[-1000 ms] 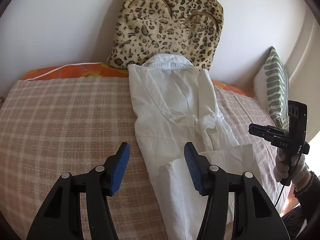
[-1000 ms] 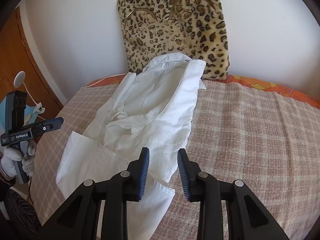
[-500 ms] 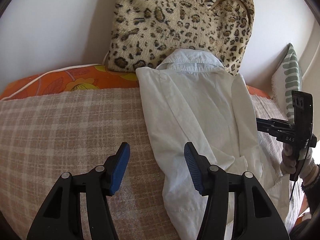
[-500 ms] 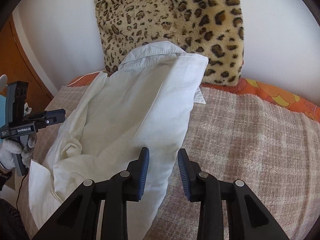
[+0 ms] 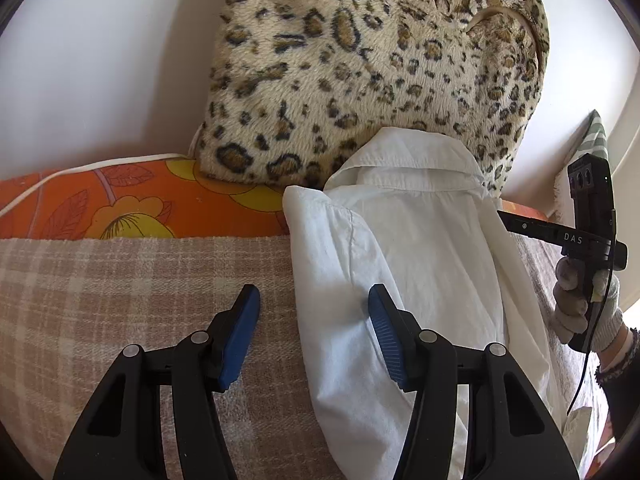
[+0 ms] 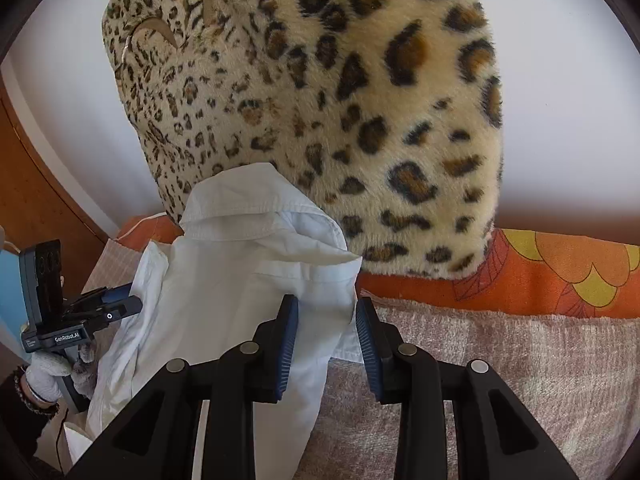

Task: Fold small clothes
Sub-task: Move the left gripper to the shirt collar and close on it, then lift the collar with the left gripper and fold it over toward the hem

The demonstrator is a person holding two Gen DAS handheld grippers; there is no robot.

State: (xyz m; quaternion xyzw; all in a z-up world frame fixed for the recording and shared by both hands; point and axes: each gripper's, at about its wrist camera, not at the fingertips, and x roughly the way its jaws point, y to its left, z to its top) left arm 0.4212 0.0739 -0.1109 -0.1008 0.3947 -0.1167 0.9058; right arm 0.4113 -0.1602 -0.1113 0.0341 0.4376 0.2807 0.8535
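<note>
1. a leopard-print cushion (image 5: 360,68) leans upright against the white wall (image 5: 100,60).
2. a pink checked blanket (image 5: 120,280) covers the orange floral mattress (image 5: 132,204).
3. a green-striped pillow (image 5: 596,140) stands at the far right.

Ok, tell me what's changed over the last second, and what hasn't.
Both grippers moved up the bed toward the collar end of the white shirt: left gripper at its left shoulder, right gripper at the right. Nothing was gripped or released. Both jaws stayed open; the shirt and leopard cushion stayed put.
</note>
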